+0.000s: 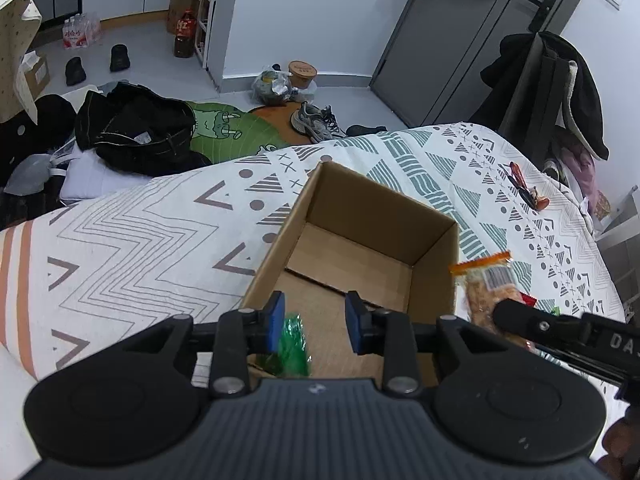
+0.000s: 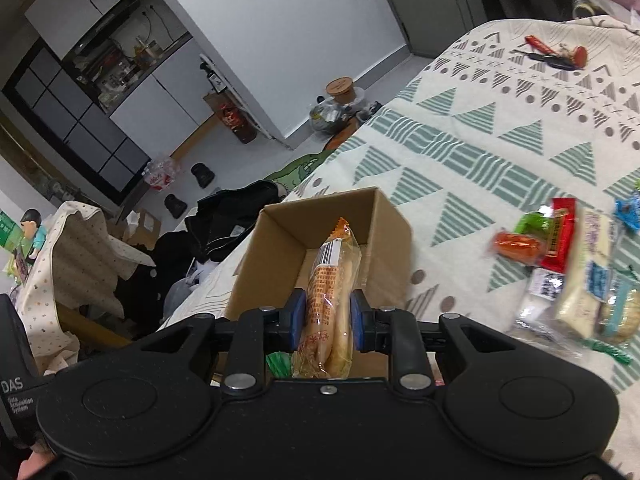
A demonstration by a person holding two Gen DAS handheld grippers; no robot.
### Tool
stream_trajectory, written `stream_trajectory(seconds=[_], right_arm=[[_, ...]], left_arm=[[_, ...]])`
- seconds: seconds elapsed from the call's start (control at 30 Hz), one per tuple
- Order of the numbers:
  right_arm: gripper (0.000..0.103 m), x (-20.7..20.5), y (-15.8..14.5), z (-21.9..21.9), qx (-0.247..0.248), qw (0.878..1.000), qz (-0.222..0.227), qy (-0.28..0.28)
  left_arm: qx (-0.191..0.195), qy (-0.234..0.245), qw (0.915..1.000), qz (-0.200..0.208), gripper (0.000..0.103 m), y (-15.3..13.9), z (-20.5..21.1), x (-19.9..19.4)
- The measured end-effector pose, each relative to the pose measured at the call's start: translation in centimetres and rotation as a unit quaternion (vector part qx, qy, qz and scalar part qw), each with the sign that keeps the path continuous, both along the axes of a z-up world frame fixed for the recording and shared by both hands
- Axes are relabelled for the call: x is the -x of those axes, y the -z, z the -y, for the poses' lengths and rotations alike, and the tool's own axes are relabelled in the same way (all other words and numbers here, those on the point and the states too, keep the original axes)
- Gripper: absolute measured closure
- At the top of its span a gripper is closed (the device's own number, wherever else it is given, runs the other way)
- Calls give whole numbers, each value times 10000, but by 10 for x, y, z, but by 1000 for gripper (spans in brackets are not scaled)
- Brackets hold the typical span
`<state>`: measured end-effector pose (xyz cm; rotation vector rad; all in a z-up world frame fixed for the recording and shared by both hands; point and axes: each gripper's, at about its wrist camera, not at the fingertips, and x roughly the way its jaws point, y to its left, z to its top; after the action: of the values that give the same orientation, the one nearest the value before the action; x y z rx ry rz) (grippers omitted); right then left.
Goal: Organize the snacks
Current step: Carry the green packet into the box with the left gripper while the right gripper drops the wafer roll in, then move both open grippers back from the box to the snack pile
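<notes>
Two tools over box (image 1: 384,216): right tool (image 2: 325,316) grips orange snack packet (image 2: 330,296).

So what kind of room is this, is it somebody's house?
Most likely a small lived-in flat. The cardboard box sits on a bed with a patterned bedspread, sneakers and clothes lie on the floor, and kitchen cabinets show in the right wrist view.
</notes>
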<state>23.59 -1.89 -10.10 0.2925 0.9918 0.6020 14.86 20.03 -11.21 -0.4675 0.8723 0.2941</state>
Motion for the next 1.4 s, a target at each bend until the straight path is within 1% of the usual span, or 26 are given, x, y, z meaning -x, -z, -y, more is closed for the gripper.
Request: stream_trajectory(seconds=[0.07,0.13,0.17,0.2,0.27,0.33,0.43,0.5,0.67,0.73,0.8,0.9,1.0,1.2,1.3,1.4], right_arm=[[77,0,1,-6,-91,9999,-27,-58],[69,0,1,-9,-152,9998,-67,-55],[57,1,1,-9,-156,9999,-50,-50],[51,3,0,-9,-145,9999,-6,-38],[51,5,-1,-5,-68,10000,43,-25],[51,6,-2,3,-29,10000,3,27],[48,9,-4,19,125,9998,67,122],[43,12,-6,33,226,9995,103,200],[36,18,-9,71,456,9979,156,424],[36,21,-10,84,535,9972,176,495],[33,22,-11,97,577,9965,179,578],[30,25,-12,115,626,9954,208,697],[26,28,-16,130,617,9947,261,776],[23,29,-18,157,615,9938,285,877],[23,28,-19,170,618,9934,284,922],[23,27,-17,181,606,9932,283,952]], left_arm=[[-20,1,10000,7,65,-1,-1,1],[-60,-22,10000,12,55,-2,-3,4],[-87,-29,10000,19,52,-3,-3,5],[-110,-29,9999,17,47,-4,-3,5],[-147,-20,9999,17,39,-5,-2,6],[-216,-4,9998,4,27,-6,0,7],[-317,-5,9995,21,19,-8,6,9],[-319,19,9995,2,17,-9,9,10],[-331,137,9994,12,15,-14,23,13],[-308,173,9994,41,14,-16,29,14],[-266,234,9993,71,14,-19,37,15],[-249,327,9991,101,9,-23,49,16],[-256,432,9986,144,7,-27,63,17],[-268,634,9975,174,6,-34,91,17],[-354,694,9969,147,6,-36,104,17],[-250,772,9965,192,6,-35,114,18]])
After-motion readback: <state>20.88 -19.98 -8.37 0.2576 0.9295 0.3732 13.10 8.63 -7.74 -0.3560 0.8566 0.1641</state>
